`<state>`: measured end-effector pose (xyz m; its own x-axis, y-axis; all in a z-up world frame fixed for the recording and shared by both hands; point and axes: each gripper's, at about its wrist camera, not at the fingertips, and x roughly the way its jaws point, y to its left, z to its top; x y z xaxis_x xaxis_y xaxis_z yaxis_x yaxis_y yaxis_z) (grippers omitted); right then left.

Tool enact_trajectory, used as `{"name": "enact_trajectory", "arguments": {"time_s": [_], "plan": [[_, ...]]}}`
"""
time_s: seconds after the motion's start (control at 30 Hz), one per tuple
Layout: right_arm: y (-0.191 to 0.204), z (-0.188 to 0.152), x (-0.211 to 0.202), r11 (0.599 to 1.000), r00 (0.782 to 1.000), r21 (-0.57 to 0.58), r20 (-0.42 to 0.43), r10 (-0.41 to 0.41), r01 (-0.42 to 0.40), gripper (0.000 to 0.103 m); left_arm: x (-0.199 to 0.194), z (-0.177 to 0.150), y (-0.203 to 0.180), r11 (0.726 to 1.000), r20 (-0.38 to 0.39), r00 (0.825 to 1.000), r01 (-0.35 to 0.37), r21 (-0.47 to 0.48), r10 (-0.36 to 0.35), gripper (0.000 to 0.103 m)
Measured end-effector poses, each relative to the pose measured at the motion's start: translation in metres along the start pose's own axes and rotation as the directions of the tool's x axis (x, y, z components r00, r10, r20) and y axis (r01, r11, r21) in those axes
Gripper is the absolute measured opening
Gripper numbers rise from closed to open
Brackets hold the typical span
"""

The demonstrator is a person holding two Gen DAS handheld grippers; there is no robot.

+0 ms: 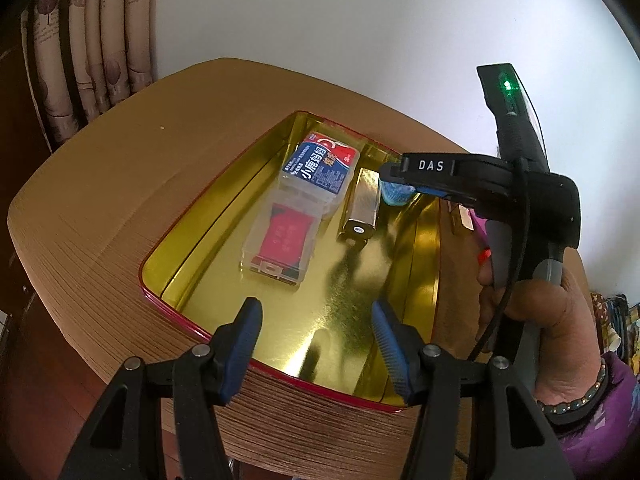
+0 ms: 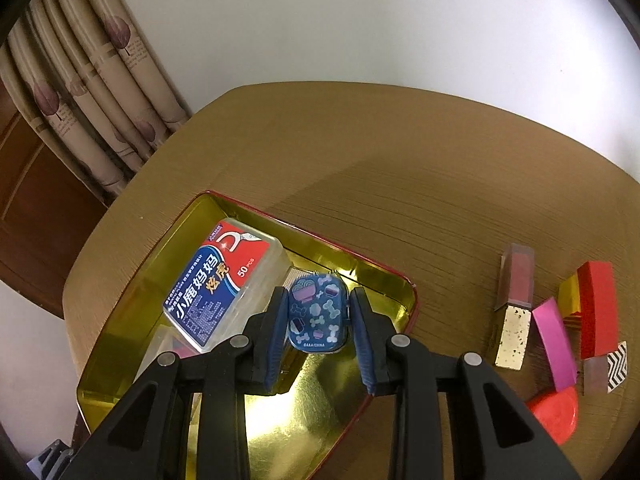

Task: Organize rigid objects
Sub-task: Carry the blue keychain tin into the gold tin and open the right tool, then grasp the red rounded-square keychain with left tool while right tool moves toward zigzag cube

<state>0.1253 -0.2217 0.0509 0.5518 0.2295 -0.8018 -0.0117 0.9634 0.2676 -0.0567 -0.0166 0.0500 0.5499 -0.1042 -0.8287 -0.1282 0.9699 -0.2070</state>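
Right gripper fingers clamp blue patterned case over gold tin tray; left gripper fingers spread, empty, above tray.

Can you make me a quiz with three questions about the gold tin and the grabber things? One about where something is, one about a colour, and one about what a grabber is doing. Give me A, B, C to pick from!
1. Where is the floss pick box?
A. Inside the gold tin
B. On the bare table beside the red disc
C. On the curtain

2. What colour is the small bone-patterned case?
A. Yellow
B. Blue
C. White

3. What is the right gripper doing?
A. Standing open with nothing in it
B. Squeezing the silver lighter
C. Shut on the bone-patterned case

Answers:
1 A, since the box lies on the tin's shiny gold floor.
2 B, since its lid is dark blue with pale bones.
3 C, since both blue pads press on the case's sides above the tin.
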Motion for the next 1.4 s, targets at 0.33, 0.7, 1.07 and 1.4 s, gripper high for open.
{"name": "enact_trajectory", "arguments": {"time_s": [0.33,0.7,1.07,1.4], "plan": [[-0.018,-0.009,-0.048,1.0,0.992,0.01,0.127,0.016,-0.017,0.042,0.004,-0.002,-0.006,1.0,0.013,1.0,-0.02,0.023,0.02,0.058],[-0.153,-0.11,-0.121,0.924,0.894,0.092,0.237,-0.381,0.37,0.047,-0.011,-0.005,-0.033,0.995,0.046,0.999,0.024,0.1,-0.028,0.058],[-0.242,-0.151,-0.134,0.846,0.825,0.241,0.214,-0.523,0.475,0.055,0.006,0.003,-0.147,0.938,-0.002,0.989,0.142,0.315,-0.149,0.058],[-0.26,-0.16,-0.147,0.883,0.854,0.307,0.277,-0.44,0.355,0.064,0.098,0.028,-0.221,0.836,-0.151,0.969,0.245,0.491,-0.195,0.058]]}}
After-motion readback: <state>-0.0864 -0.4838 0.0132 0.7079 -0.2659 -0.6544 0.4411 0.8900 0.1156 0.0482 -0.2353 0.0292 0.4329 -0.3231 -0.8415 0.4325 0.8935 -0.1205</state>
